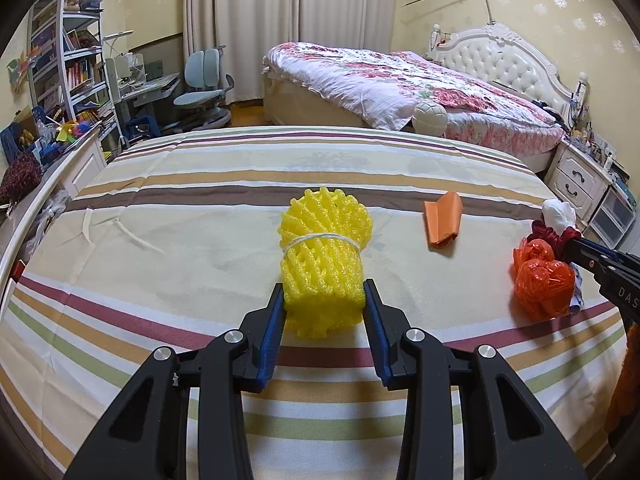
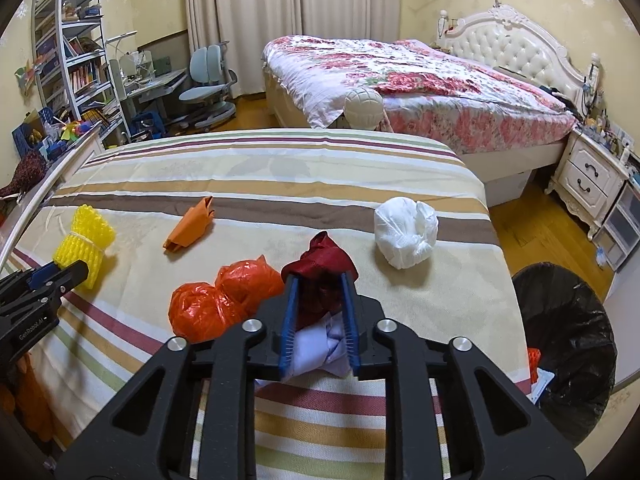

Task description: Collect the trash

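A yellow foam net roll (image 1: pixel 324 256) tied with white string lies on the striped bed. My left gripper (image 1: pixel 325 298) has its blue pads against both sides of the roll's near end; it also shows in the right wrist view (image 2: pixel 68 272). My right gripper (image 2: pixel 319 280) is shut on a dark red crumpled cloth (image 2: pixel 320 264) with white paper (image 2: pixel 320 348) under it. An orange plastic bag (image 2: pixel 224 300) lies just left of it. A folded orange paper (image 2: pixel 190 224) and a white crumpled wad (image 2: pixel 404 232) lie farther out.
A bin with a black liner (image 2: pixel 572 344) stands on the wood floor right of the bed, holding some trash. The striped bedspread (image 2: pixel 280 176) ends at a white rail on the left. A second bed, nightstand, desk and chair stand beyond.
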The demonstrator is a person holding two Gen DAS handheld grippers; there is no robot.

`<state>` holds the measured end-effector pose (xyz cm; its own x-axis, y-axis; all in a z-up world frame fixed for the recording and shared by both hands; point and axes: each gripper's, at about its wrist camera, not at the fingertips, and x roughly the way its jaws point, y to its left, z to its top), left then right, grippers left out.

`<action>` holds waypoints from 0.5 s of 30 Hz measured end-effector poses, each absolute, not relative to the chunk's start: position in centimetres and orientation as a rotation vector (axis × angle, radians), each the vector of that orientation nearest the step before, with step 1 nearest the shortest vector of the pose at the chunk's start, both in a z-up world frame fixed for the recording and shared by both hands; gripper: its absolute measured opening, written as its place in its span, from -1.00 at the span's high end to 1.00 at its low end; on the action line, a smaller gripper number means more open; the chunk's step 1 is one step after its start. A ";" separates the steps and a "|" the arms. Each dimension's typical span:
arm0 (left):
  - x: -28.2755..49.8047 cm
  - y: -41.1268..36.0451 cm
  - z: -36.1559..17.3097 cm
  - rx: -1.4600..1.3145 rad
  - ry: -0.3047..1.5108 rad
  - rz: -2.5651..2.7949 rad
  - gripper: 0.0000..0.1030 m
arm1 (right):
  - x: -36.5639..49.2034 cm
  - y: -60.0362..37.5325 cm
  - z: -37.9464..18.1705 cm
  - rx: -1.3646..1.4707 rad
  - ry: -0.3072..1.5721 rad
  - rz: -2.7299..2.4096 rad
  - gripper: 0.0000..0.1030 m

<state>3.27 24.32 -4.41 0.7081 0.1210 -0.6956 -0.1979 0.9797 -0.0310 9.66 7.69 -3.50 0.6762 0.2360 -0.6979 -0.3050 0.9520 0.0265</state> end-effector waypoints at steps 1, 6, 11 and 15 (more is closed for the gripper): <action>3.3 24.4 -4.4 -0.108 0.767 0.179 0.25 | 9.7 7.7 -3.5 -0.095 0.770 0.301 0.27; 3.4 24.9 -4.5 -0.116 0.771 0.190 0.25 | 10.4 7.7 -3.6 -0.097 0.781 0.296 0.15; 3.2 25.4 -4.4 -0.109 0.766 0.208 0.25 | 10.6 7.9 -3.7 -0.102 0.796 0.299 0.14; 2.9 26.1 -4.3 -0.102 0.759 0.231 0.25 | 10.5 7.4 -3.6 -0.076 0.801 0.300 0.13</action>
